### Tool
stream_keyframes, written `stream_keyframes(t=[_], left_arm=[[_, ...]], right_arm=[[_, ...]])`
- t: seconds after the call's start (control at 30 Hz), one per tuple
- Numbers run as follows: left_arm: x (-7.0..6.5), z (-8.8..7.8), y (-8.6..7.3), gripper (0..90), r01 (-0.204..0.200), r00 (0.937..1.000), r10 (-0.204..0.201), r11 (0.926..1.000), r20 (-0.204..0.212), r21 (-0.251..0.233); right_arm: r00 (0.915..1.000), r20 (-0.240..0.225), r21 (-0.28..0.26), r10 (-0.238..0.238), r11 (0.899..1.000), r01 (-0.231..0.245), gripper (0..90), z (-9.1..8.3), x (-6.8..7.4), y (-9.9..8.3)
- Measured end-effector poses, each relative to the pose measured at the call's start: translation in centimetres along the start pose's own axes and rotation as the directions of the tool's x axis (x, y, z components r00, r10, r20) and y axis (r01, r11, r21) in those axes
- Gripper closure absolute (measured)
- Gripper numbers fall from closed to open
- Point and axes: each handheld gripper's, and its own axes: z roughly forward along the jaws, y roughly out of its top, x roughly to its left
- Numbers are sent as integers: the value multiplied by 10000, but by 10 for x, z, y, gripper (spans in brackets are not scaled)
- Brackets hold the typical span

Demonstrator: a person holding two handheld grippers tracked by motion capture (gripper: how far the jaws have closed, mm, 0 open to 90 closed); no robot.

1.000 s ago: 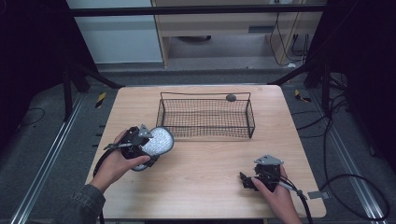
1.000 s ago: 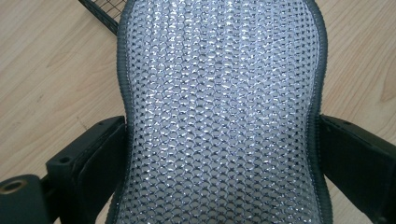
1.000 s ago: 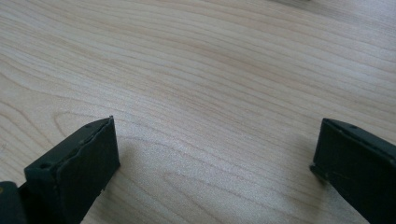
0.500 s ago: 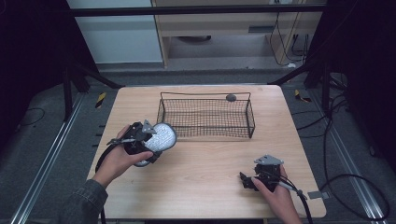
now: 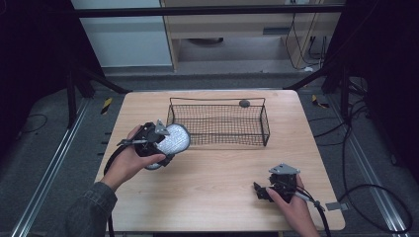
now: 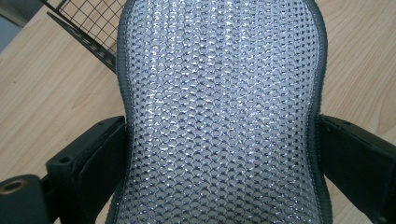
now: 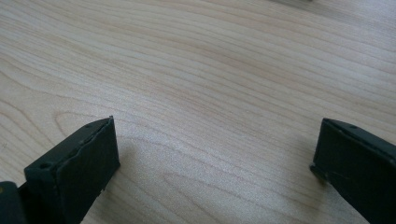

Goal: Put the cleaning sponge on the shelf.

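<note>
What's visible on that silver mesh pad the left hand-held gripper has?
The silver mesh pad looks like a flat, rounded piece with a slight waist, its face a shiny metallic ring weave like chainmail, edged by a dark stitched border. It is clamped between the black jaws of the left hand-held gripper, which press on its two long edges. In the high view it is held above the wooden table, tilted, just left of the black wire basket. Whether it touches the basket cannot be told.

The wire basket [image 5: 220,121] stands mid-table toward the far edge, blocking passage there; a small dark object [image 5: 244,103] sits at its far rim. The near and right table [image 5: 217,187] lies open.
</note>
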Motion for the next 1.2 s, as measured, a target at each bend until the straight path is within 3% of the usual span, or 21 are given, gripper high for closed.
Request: stream_keyframes(t=[0.43,1.0,1.2], left_arm=[[7,0,20,38,-306,9995,306,9992,-12,-242],[33,-4,47,38,-520,9986,524,9968,36,-603],[33,-3,53,38,-764,9971,766,9961,22,-444]], right_arm=[[10000,3,7,-17,10000,17,4,0,0,0],[10000,41,-10,20,10000,-20,4,1,1,1],[9999,94,22,37,10000,-38,4,1,1,1]])
